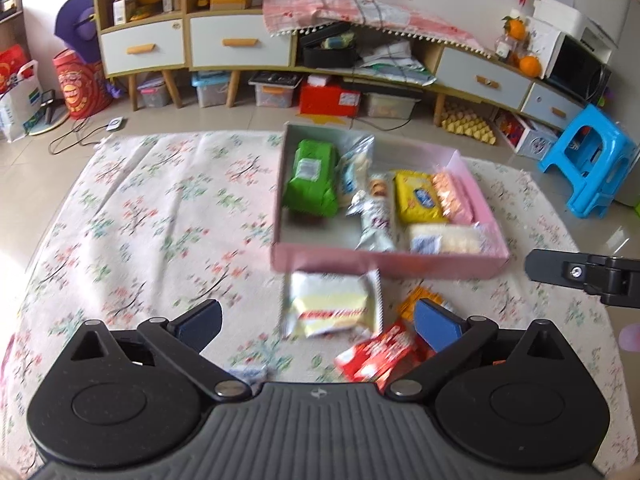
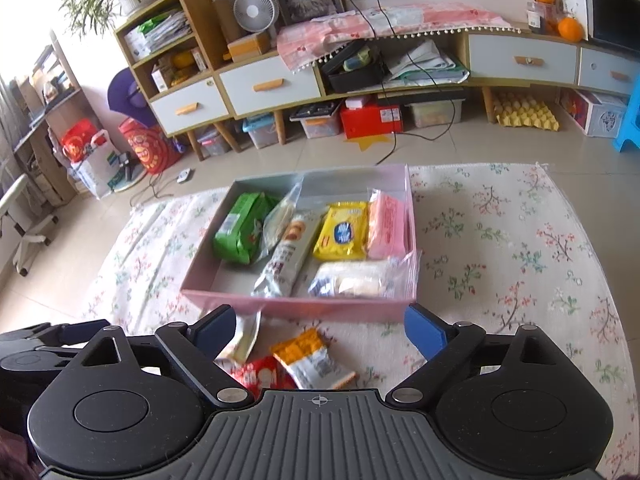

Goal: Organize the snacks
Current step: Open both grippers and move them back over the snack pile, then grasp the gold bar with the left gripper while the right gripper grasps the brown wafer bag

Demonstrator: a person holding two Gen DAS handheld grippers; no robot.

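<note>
Snacks (image 2: 316,360) beside pink box (image 2: 296,308), labels unreadable

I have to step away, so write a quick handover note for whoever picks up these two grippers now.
Left gripper: open, empty, over the loose snacks.
Right gripper: open, empty, beside it.
Pink box on the floral cloth already holds the green packet, yellow packet, pink packet and several others.
Left outside, in front of the box: pale yellow packet, red packet, orange packet.
</note>
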